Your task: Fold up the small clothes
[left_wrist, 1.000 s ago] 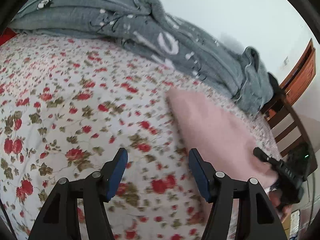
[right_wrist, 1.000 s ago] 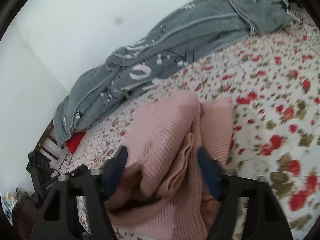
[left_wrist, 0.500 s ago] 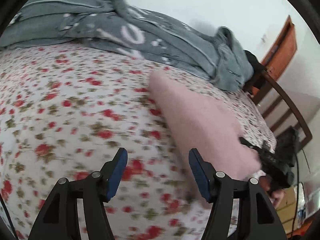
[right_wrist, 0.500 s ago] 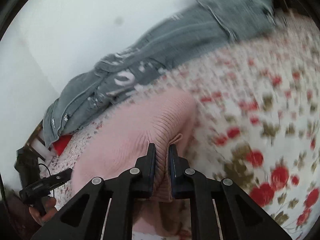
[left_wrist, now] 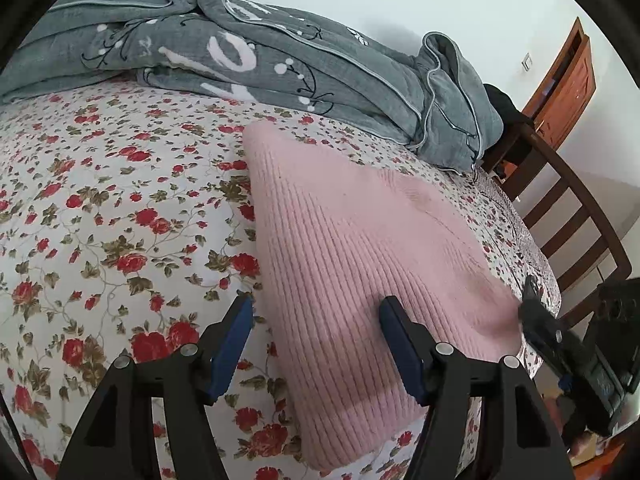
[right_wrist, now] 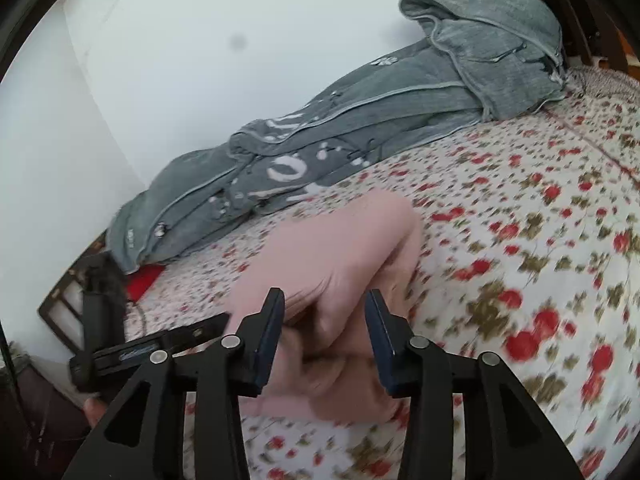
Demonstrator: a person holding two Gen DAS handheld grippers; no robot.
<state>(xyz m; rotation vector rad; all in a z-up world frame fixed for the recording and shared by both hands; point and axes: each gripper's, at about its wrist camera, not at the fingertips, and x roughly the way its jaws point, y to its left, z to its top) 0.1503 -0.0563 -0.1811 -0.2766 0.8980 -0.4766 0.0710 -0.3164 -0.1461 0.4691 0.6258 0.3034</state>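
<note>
Left tool (left_wrist: 316, 344) spread, right tool (right_wrist: 325, 326) spread, astride pink sweater (left_wrist: 360, 248); blanket (left_wrist: 240, 52) lettering unreadable

Left hand-held gripper (left_wrist: 316, 322): jaws spread wide, blue pads facing each other, nothing between them. Both fingers angle forward and slightly downward, held low. It also shows at the left edge of the right wrist view, lying roughly sideways, with a bit of the person's hand (right_wrist: 94, 406) under it.

Right hand-held gripper (right_wrist: 325, 314): jaws parted, narrower than the left pair, pads clamping nothing. Fingers point forward and down. Its black body appears at the right edge of the left wrist view.
</note>
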